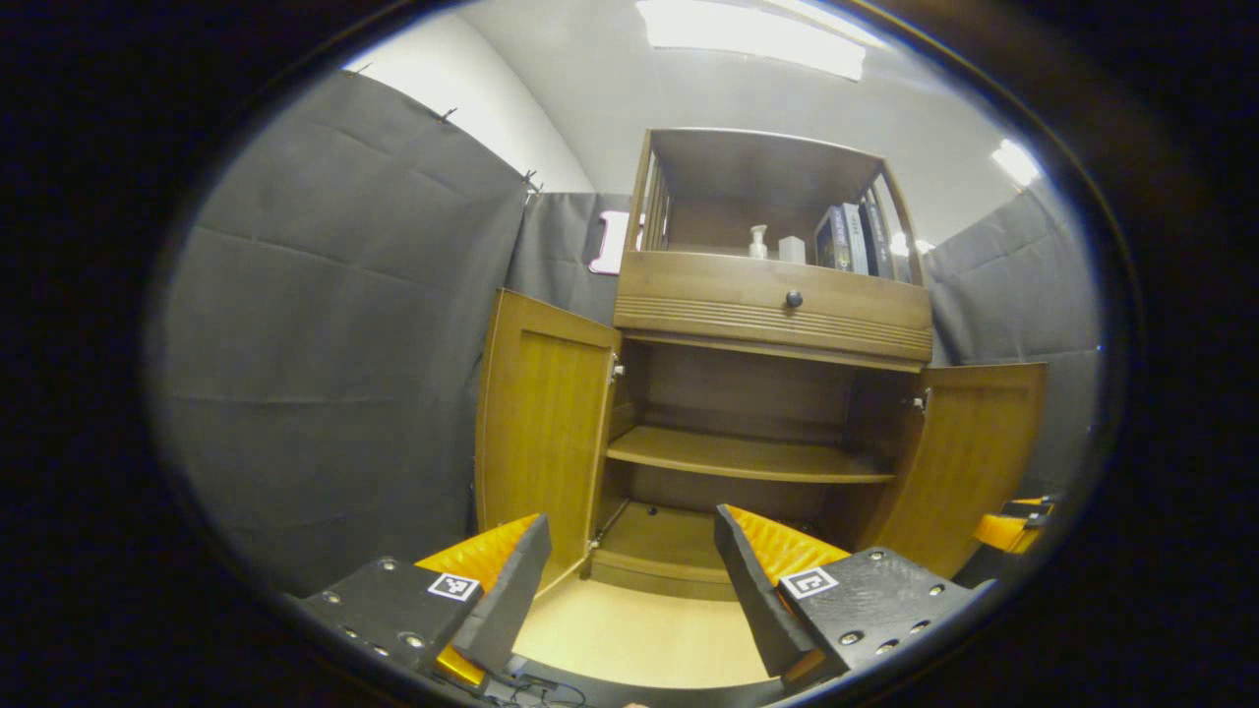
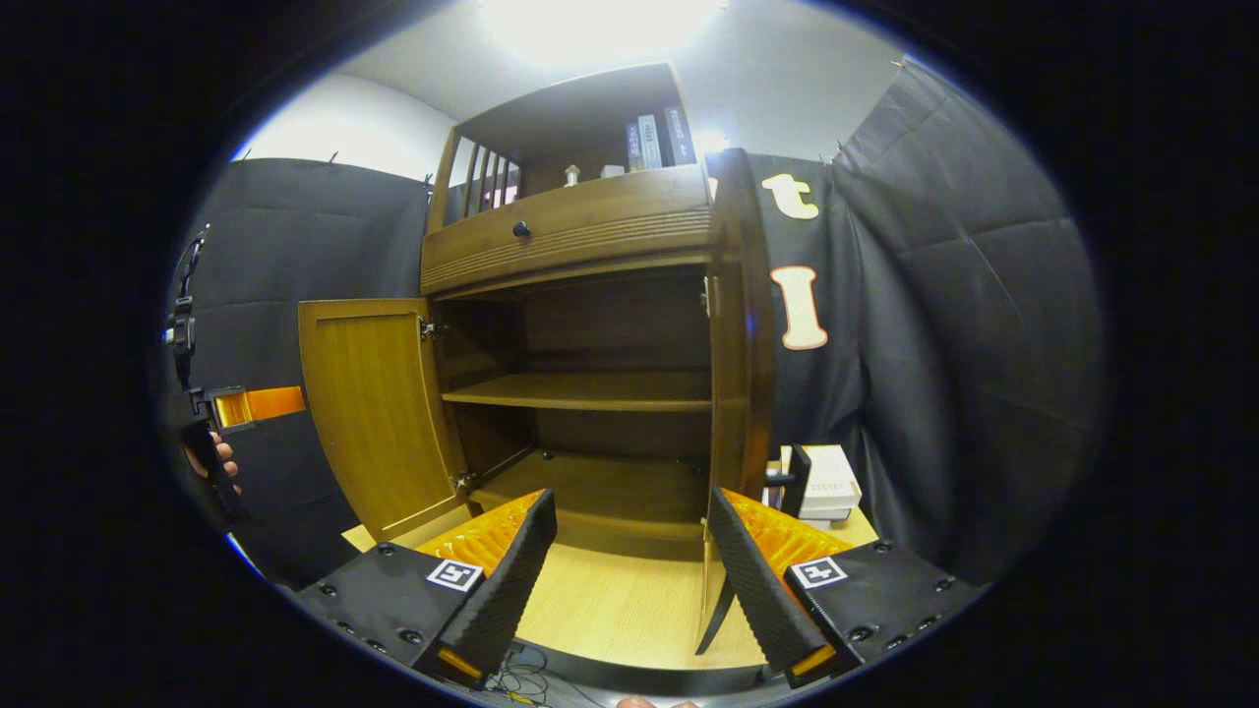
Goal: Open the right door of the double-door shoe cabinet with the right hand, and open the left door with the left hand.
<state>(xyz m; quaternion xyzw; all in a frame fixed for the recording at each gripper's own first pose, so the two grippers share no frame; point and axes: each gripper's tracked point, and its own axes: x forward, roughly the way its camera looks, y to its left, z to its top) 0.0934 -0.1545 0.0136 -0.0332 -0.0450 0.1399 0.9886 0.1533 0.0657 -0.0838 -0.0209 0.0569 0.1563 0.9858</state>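
Observation:
The wooden shoe cabinet (image 1: 772, 315) stands ahead with both lower doors swung open and its inner shelf (image 1: 748, 454) bare. In the left gripper view the left door (image 1: 546, 433) angles out just beyond my left gripper (image 1: 629, 580), which is open and holds nothing. The right door (image 1: 969, 462) hangs open on the far side, with the right gripper (image 1: 1013, 528) beside it. In the right gripper view the right door (image 2: 733, 393) is edge-on, its lower edge just inside one finger of my open right gripper (image 2: 629, 570). The left door (image 2: 379, 413) stands open, the left gripper (image 2: 246, 405) beside it.
A drawer with a dark knob (image 1: 793, 298) sits above the doors. The top shelf holds a pump bottle (image 1: 757, 242) and books (image 1: 846, 239). White boxes (image 2: 828, 482) lie on the light wooden floor board (image 2: 629, 605) right of the cabinet. Black cloth walls close in on both sides.

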